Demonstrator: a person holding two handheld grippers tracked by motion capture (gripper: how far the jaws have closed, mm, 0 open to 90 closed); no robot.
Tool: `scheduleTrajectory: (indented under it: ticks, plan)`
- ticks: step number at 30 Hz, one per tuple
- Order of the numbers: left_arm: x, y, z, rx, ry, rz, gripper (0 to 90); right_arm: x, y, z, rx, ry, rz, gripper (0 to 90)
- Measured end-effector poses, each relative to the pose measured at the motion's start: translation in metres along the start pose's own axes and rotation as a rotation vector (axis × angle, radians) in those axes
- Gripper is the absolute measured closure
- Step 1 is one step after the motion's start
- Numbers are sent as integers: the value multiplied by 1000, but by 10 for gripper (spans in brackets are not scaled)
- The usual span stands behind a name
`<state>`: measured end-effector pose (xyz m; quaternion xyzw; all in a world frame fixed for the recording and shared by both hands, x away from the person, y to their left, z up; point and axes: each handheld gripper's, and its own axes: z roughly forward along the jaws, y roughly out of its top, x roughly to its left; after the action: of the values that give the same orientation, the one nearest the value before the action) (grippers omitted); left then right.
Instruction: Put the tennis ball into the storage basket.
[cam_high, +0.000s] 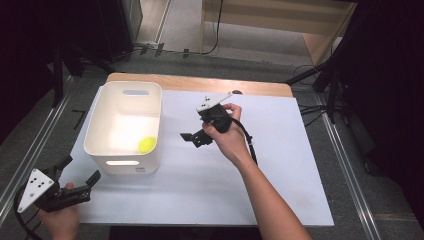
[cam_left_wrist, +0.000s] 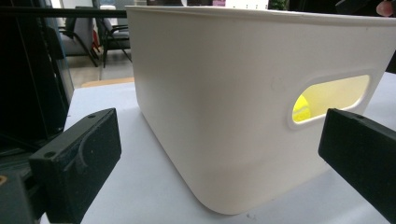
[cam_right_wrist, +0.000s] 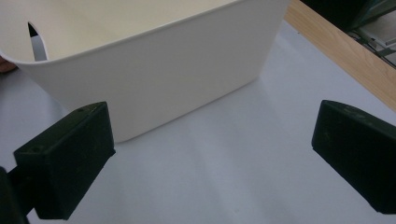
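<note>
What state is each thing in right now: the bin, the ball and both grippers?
white bin: upright on the table, open at the top.
yellow ball: lying inside the bin, at its near right corner.
left gripper: open, empty, near the bin's near left corner.
right gripper: open, empty, beside the bin's right wall, not touching it.

One white plastic bin (cam_high: 125, 127) stands on the table (cam_high: 280, 165), and it has two handle cut-outs, one in the near wall and one in the far wall. One yellow ball (cam_high: 147, 145) lies inside the bin, in its near right corner. Two handheld grippers are there: the left gripper (cam_high: 80, 172) near the bin's near left corner, the right gripper (cam_high: 192, 137) just right of the bin.
</note>
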<state>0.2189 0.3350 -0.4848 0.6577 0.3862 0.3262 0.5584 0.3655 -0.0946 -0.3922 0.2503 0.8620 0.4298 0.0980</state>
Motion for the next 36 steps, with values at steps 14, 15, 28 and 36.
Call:
scheduleTrajectory:
  ticks: [14,15,28,36]
  plan:
    - [0,0,0,2,0,4,0,-5,-30,-15,-11,-27,32,0]
    - [0,0,0,2,1,3,0,-5,-32,-16,-11,-30,37,0]
    - [-1,0,0,3,2,5,0,-8,-58,-28,-41,-56,70,0]
    - [-1,0,0,3,3,4,0,-9,-76,-36,-59,-74,87,0]
